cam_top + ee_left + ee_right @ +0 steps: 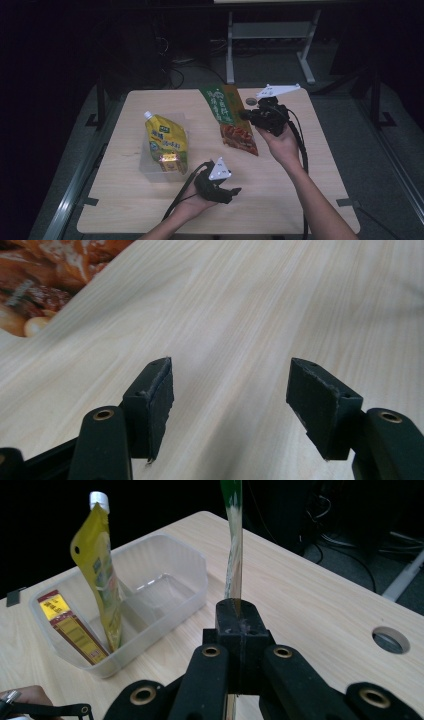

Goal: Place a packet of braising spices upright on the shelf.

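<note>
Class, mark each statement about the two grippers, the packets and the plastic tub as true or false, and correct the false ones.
1. The right gripper is clamped on the green and red packet. True.
2. The left gripper holds the yellow spout pouch. False: its jaws are open over bare table.
3. The yellow spout pouch stands in the clear tub. True.
4. The tub is otherwise empty. False: a small red and yellow packet also leans inside.

Glossy foil packet (231,119), matt wooden table (280,190)
</note>
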The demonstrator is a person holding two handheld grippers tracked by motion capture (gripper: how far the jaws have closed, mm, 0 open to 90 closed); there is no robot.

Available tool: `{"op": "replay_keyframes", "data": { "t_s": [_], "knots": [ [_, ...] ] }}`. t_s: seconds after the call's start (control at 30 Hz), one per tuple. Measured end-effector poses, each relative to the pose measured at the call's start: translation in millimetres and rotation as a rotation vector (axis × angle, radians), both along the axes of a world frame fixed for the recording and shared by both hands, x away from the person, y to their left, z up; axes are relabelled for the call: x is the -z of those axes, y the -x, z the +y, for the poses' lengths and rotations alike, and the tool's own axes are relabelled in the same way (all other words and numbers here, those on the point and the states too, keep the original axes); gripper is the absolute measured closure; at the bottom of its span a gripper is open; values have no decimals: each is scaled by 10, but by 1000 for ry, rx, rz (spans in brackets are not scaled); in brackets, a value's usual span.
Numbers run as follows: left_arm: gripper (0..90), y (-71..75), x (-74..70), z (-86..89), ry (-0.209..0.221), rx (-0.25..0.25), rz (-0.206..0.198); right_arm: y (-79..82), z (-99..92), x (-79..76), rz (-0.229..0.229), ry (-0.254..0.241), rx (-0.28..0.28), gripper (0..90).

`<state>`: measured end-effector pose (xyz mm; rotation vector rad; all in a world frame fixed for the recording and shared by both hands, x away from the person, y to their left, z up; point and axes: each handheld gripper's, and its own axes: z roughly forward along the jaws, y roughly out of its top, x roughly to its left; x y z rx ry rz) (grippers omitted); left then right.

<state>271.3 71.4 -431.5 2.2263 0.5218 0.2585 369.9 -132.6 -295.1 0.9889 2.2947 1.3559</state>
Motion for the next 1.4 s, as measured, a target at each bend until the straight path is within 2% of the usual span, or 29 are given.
{"op": "replay_keyframes", "data": {
  "t_s": [0.13,0.17,0.2,0.23,0.53,0.77,0.9,1.03,1.23,1.3,1.4],
  "knots": [
    [334,28,6,25,3,1,7,-8,48,-16,-11,-9,-9,900],
    [334,40,11,31,9,5,4,-6,70,-24,-8,-11,-10,900],
    [330,63,11,44,18,11,18,-17,111,-38,-21,-13,-23,900],
    [330,77,5,57,11,21,16,-18,135,-49,-23,-20,-27,900],
    [323,162,11,142,33,10,32,-114,376,-156,-52,-41,-75,900],
    [317,178,19,208,33,1,35,-192,578,-253,-75,-49,-115,900],
    [315,182,20,253,10,8,32,-237,689,-290,-83,-42,-123,900],
    [313,203,22,281,19,3,39,-279,808,-329,-92,-54,-141,900],
    [309,205,18,316,29,-1,38,-370,1031,-358,-90,-75,-160,900],
    [308,201,21,321,28,2,34,-419,1127,-345,-93,-68,-173,900],
    [308,207,28,317,37,-1,36,-452,1213,-333,-79,-72,-181,900]
  ]
}}
